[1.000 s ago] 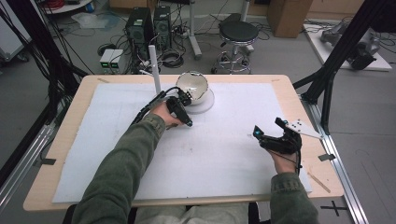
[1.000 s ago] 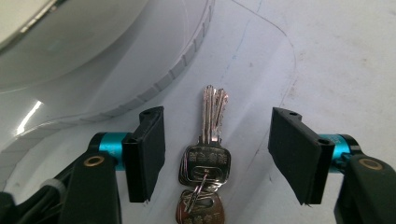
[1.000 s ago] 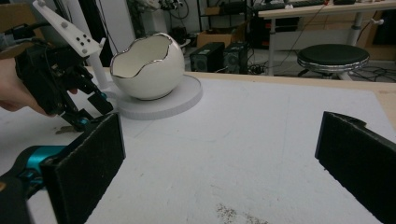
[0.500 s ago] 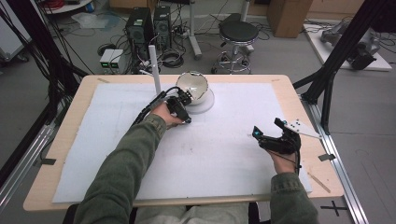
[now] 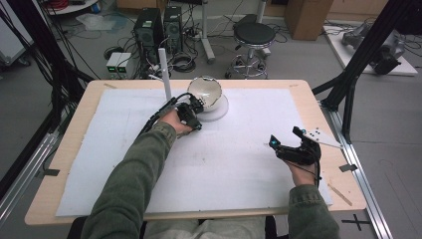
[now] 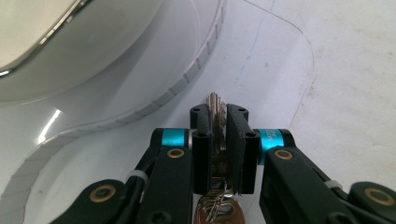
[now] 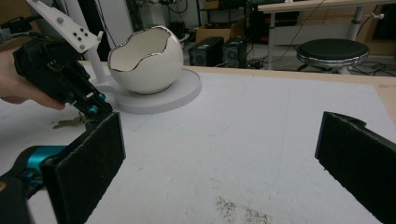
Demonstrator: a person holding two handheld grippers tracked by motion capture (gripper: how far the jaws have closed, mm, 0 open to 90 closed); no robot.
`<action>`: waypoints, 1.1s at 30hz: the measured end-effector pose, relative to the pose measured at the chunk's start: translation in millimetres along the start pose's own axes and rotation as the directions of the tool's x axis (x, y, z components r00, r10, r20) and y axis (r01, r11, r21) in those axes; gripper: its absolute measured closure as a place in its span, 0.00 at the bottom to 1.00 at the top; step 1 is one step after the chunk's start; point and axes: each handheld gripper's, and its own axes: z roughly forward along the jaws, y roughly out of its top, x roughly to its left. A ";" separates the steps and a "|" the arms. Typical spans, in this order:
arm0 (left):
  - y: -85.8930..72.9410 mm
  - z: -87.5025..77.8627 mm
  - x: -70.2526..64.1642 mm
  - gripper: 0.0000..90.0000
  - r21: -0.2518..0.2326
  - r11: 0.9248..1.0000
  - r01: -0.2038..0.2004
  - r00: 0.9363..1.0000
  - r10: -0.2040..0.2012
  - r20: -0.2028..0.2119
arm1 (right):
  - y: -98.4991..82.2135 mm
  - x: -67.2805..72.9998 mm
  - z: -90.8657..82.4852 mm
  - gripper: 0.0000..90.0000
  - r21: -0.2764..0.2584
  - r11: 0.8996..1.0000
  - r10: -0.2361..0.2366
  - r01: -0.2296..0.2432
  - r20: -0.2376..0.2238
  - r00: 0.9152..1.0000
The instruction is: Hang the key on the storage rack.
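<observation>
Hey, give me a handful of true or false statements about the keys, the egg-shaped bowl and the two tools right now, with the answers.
1. The left tool is shut on the keys. True.
2. The right tool grips the bowl. False: its jaws stand open over the white mat, holding nothing.
3. The bowl sits on a round white base. True.
4. The keys lie inside the bowl. False: they are at the mat, beside the base.

Sleeves: olive-green cloth, both forearms | Left black two-jaw gripper [image 6: 218, 122]: flat black pads, cyan bands at the jaw roots, brass-coloured pivot screws, white cable ties, black trailing cable | Right black two-jaw gripper [image 7: 224, 158]: square black foam-faced pads, cyan band, grey three-cornered plate with dark dots.
</observation>
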 end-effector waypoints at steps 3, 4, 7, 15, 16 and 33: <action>0.1 -2.7 -1.0 0.90 -0.005 1.000 0.001 1.000 -0.001 0.000 | -0.3 -0.7 -0.4 0.01 -0.001 1.000 -0.002 0.002 0.002 1.000; 0.3 -4.1 -1.6 0.90 -0.005 1.000 -0.003 1.000 0.003 -0.004 | -0.3 -0.6 -0.5 0.01 -0.001 1.000 -0.002 0.002 0.002 1.000; 0.8 -8.5 -3.1 0.90 -0.016 1.000 -0.012 1.000 0.012 0.005 | -0.5 -0.5 -0.9 0.01 -0.001 1.000 0.000 0.000 0.003 1.000; -1.3 -21.8 -8.5 0.90 -0.059 0.998 -0.023 1.000 0.023 -0.006 | -1.0 -0.3 -1.5 0.01 0.002 1.000 -0.002 0.002 0.000 1.000; -2.4 -23.4 -8.7 0.90 -0.067 0.997 -0.023 1.000 0.023 0.000 | -1.1 -0.3 -1.4 0.01 0.002 1.000 -0.001 0.001 0.002 1.000; -10.7 -61.5 -16.8 0.90 -0.147 0.987 -0.066 0.997 0.061 -0.038 | -1.3 -1.4 -1.0 0.01 0.002 1.000 0.001 -0.001 0.006 1.000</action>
